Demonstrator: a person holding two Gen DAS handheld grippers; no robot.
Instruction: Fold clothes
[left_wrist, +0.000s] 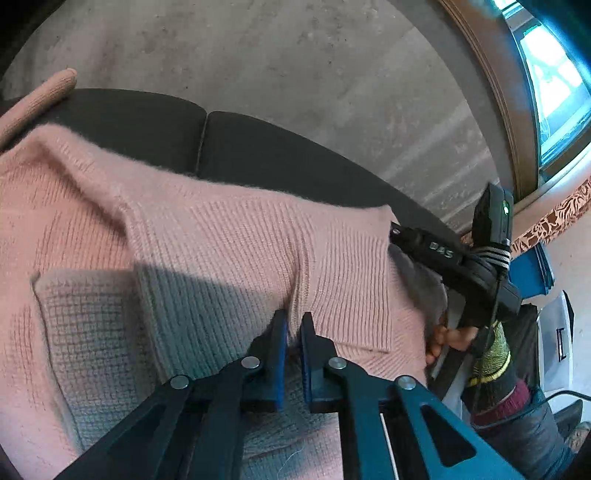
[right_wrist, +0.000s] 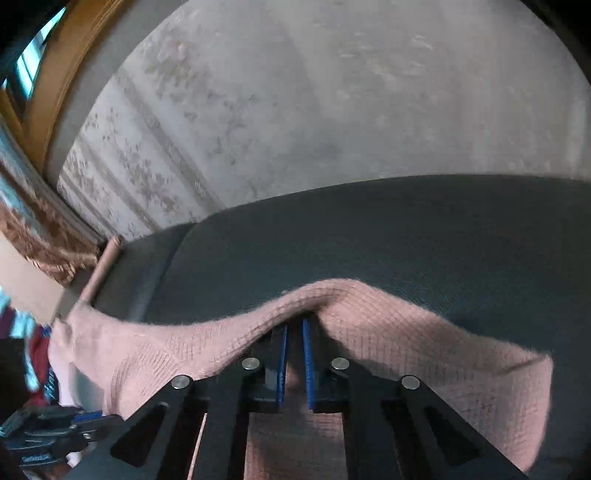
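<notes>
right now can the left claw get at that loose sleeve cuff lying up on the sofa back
Probably not from here. The left claw is pinched on the pink sweater, and the sleeve cuff lies well beyond it on the dark sofa back. Nothing blocks the way; it would have to let go first.

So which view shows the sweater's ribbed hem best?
The left wrist view. The ribbed hem lies in plain sight there, folded over the pink sweater ahead of the left gripper. The right wrist view shows only a raised sweater edge draped over the right gripper; no ribbing can be made out.
</notes>
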